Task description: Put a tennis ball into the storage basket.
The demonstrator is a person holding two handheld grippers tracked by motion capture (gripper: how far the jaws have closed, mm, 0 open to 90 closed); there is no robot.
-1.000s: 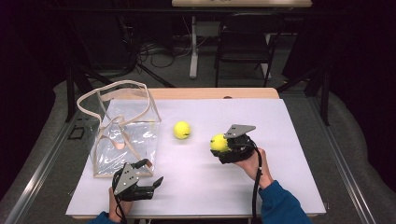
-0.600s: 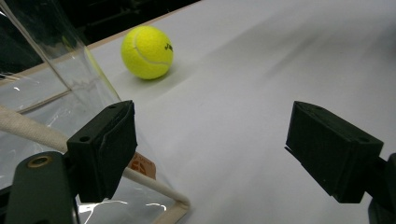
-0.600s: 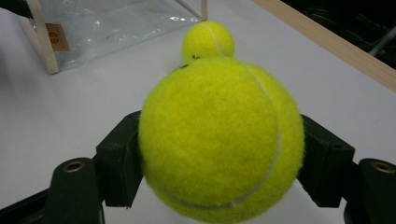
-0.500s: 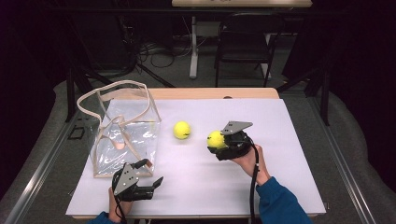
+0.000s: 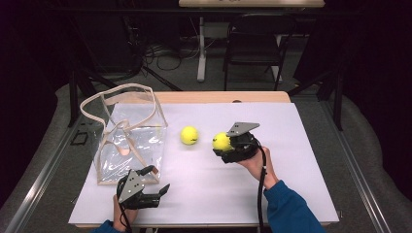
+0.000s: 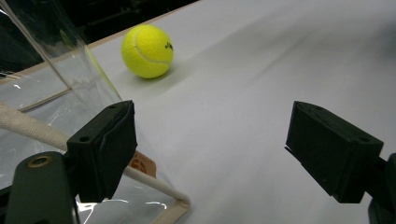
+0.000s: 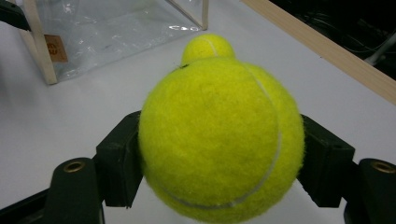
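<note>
Now slightly leftward: gripped tennis ball [image 5: 221, 141].

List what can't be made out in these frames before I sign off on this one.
- Free tennis ball, right gripper view: mostly hidden behind the held tennis ball.
- Tag on the clear bag: print too small to read.
- Left gripper, high view: too small to judge how close it is to the bag.

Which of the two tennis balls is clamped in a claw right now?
The ball toward the table's right side, clamped in the right claw. The other ball lies free on the table, nearer the clear bag.
</note>
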